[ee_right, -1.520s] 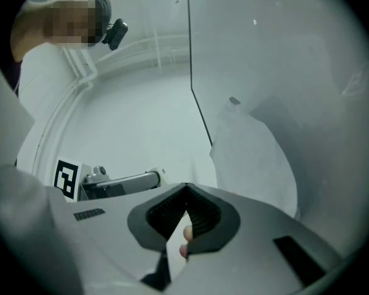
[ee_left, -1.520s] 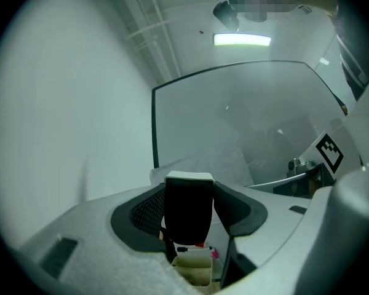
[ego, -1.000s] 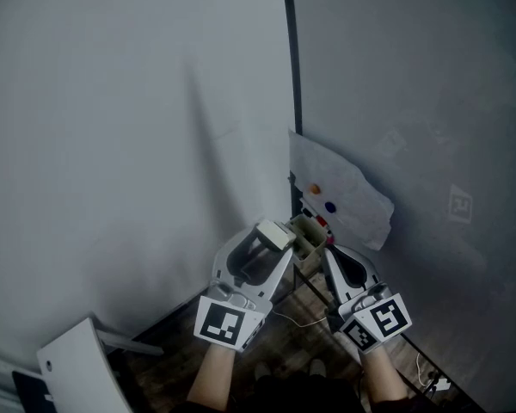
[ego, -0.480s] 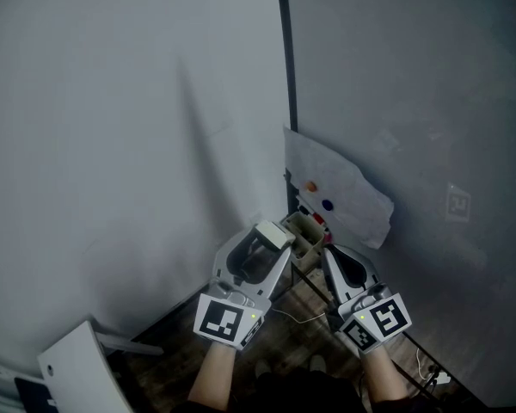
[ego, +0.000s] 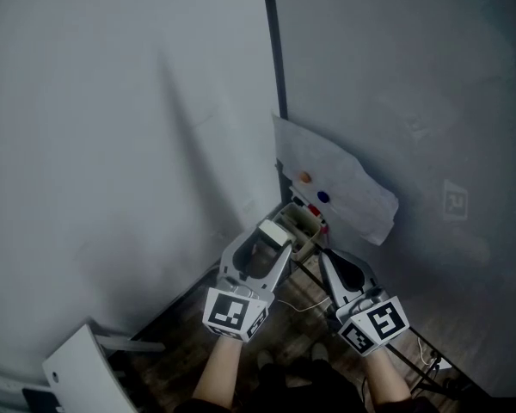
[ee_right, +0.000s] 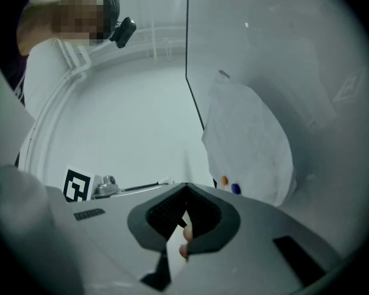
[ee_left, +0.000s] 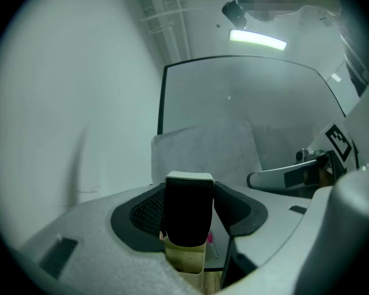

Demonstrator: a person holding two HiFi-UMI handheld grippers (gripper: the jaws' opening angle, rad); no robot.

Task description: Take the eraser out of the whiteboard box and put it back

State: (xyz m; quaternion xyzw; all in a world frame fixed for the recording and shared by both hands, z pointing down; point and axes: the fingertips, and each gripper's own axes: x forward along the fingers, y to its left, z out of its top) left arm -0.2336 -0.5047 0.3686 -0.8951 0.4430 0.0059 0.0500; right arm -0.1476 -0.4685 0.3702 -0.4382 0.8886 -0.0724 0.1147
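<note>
A crumpled white sheet [ego: 348,179] hangs on the grey board [ego: 413,76], carrying an orange magnet [ego: 304,177] and a blue magnet [ego: 323,196] (just beside each other), above the wooden floor [ego: 176,321].

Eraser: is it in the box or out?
Out. Jaws of the left gripper clamp the eraser, all of it showing outside the box.

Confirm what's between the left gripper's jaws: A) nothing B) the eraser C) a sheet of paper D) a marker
B: the left gripper view shows the left gripper closed on the black, white-backed eraser, with the box right under it.
</note>
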